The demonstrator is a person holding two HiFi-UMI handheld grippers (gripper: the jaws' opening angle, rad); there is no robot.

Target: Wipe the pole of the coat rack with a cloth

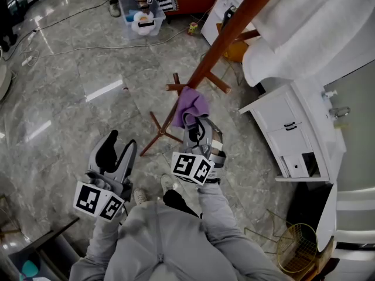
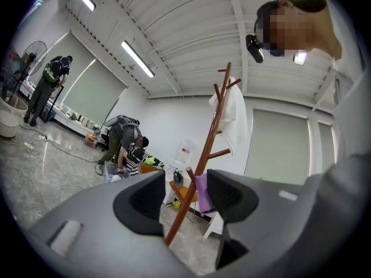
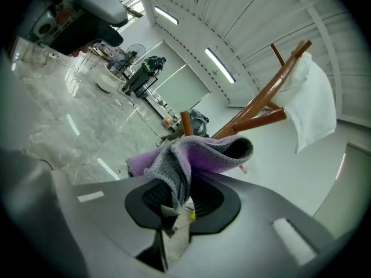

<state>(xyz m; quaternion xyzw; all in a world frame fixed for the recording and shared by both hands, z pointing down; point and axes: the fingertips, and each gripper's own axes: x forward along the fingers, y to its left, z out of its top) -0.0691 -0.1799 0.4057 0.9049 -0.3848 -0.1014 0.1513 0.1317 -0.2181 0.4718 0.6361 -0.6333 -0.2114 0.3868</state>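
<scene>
The right gripper [image 1: 195, 123] pinches the cloth [image 1: 190, 103] at the pole [image 1: 234, 27], which slants up ahead. The left gripper [image 1: 120, 146] is open, farther back.

Purple-and-grey cloth [image 1: 192, 105] bunched against the lower part of the slanting brown wooden coat rack pole [image 1: 234, 31]

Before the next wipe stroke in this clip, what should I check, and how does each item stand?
1. Grip: ok, right gripper shut on the purple cloth.
2. Contact: ok, the cloth meets the pole by the lower pegs.
3. Clearance: ok, left gripper open, empty, apart from the pole.
4. Path upward: ok, white garment hangs higher up.
5. base legs planted firmly: cannot tell.
</scene>
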